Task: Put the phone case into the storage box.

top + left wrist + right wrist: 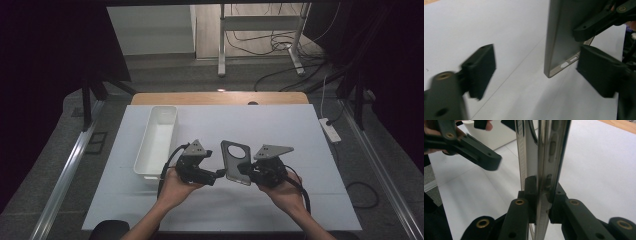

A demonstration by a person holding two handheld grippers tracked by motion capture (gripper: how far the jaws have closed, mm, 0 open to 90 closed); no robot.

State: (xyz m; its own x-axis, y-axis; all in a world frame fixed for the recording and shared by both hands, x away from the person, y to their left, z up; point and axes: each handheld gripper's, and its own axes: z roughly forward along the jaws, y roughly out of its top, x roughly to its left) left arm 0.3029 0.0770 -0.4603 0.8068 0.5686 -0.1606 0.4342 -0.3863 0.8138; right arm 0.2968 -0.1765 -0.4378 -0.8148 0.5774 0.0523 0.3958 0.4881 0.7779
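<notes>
The grey phone case is held upright above the white surface, between the two hands, near the front middle of the sheet.

Right gripper: its fingers are clamped on the case. The right gripper view shows this closely: the two black pads press on either face of the thin panel, seen edge-on, with its shiny rim and side slots running up the picture. The high view adds what that view cannot give: the case faces the camera flat, with a large round cut-out near its top.

Left gripper: its fingers stand well apart and hold nothing. In the left gripper view one pad sits far to the left, the other at the right, just beside the lower corner of the case; whether that pad touches the case cannot be told. The same view shows the inner hollow of the case and small slots along its bottom edge, plus the right gripper's finger lying across it.

The high view alone takes in a white rectangular tray on the surface, to the left of the left hand, and the right hand gripping its tool from below.
</notes>
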